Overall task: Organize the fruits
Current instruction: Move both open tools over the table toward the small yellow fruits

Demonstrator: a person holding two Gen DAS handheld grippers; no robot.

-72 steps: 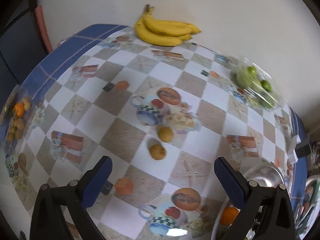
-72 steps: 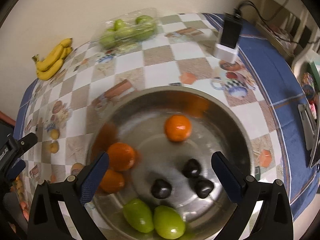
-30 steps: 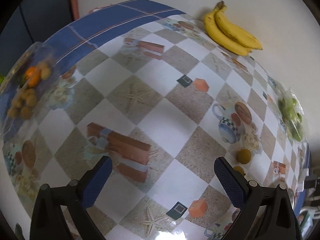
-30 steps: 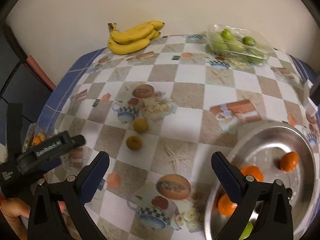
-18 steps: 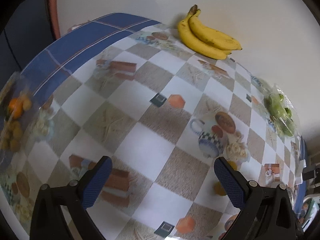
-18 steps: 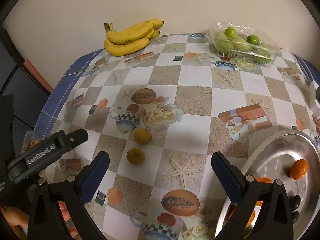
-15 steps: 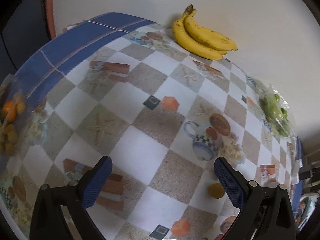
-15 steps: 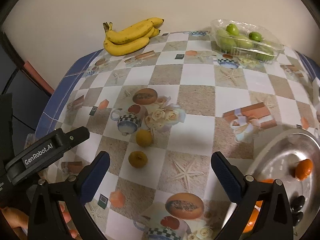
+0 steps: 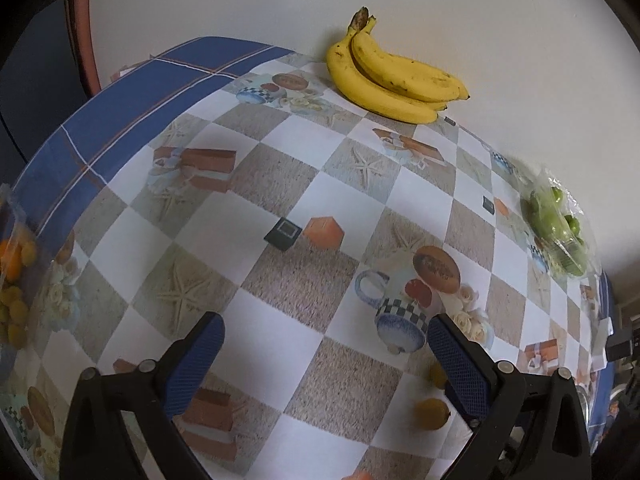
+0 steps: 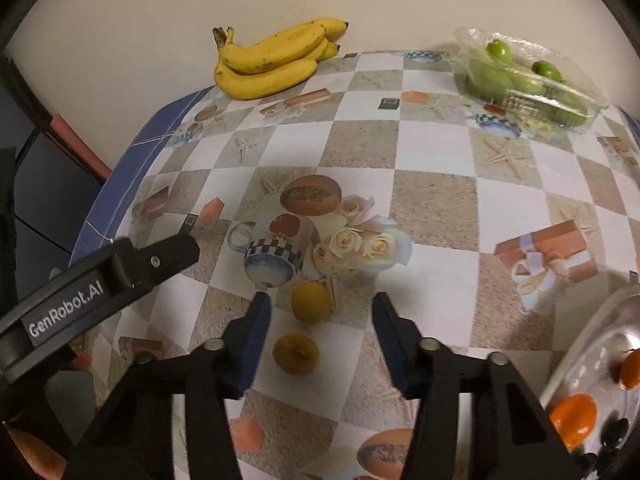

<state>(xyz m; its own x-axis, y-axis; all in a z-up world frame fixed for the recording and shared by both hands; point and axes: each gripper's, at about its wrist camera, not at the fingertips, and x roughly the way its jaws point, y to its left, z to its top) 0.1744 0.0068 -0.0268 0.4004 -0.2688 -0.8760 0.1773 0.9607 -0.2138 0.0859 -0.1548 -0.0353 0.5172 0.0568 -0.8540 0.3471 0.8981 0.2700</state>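
The right gripper (image 10: 322,334) hangs over the middle of the worktop (image 10: 436,204), its jaws closing around 2 small yellow-brown fruits. The nearer fruit (image 10: 296,353) lies between the blue pads (image 10: 256,340), closer to the left one; I can't see either pad touching it. The farther fruit (image 10: 311,301) sits just beyond the fingertips, beside the printed cup and roses on the checked cloth.

The left gripper (image 9: 326,356) hovers nearer the worktop's left edge with its jaws wide apart and nothing between them. In its own view the same 2 fruits lie low by its right finger, 1 partly hidden behind it.

At the worktop's far edge, against the wall, lies a bunch of bananas (image 10: 272,60). Toward the far right corner is a clear plastic tray of green fruit (image 10: 524,80). At the near right edge a metal bowl (image 10: 580,360) holds 2 oranges (image 10: 574,420) and some small dark fruits (image 10: 612,432).
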